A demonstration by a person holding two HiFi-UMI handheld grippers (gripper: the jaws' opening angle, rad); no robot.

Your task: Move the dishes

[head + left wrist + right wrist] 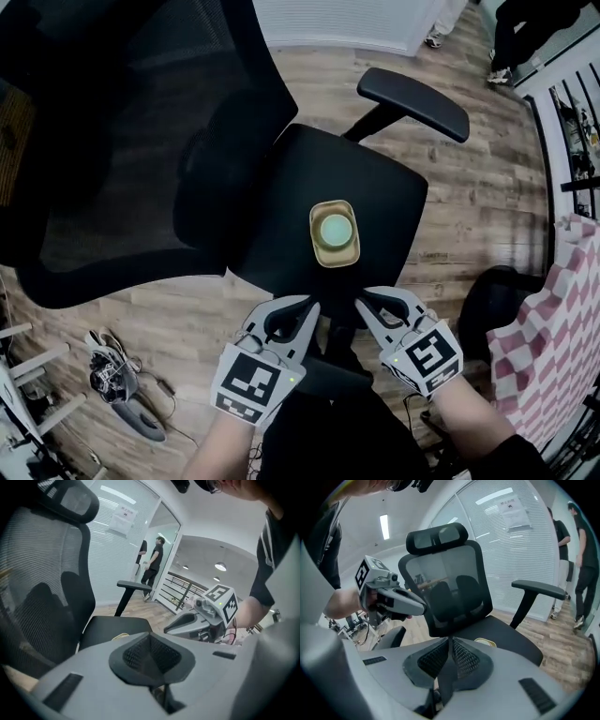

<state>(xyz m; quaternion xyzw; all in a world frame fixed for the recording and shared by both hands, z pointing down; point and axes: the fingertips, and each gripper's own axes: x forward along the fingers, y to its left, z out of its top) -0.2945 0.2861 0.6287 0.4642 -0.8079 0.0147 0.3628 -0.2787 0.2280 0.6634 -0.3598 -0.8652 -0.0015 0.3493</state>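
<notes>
Dish point(335, 232): small gold-toned oblong dish with rounded corners. It sits flat near the middle of the office chair seat point(384, 178). A pale green round item point(335, 230) lies in it; I cannot tell what it is.
Left tool point(302, 309): jaws brought together, pads meeting in a V, nothing between them. It is held over the seat's front edge.
Right tool point(367, 305): jaws likewise together and holding nothing, level with the left one.
Key relation: the dish lies straight ahead of both tools, on the line that runs between them and clear of both.
Long axis: runs away from the person, so the short end faces the tools and the long sides face left and right.
Nearer hand: about equal in the head view. The right gripper view shows more of the dish, just past its jaws.
Step (judged): approach, with the dish not yet touched.
Next move needs (judged): one tool opened before it reaches forward to the near rim.
</notes>
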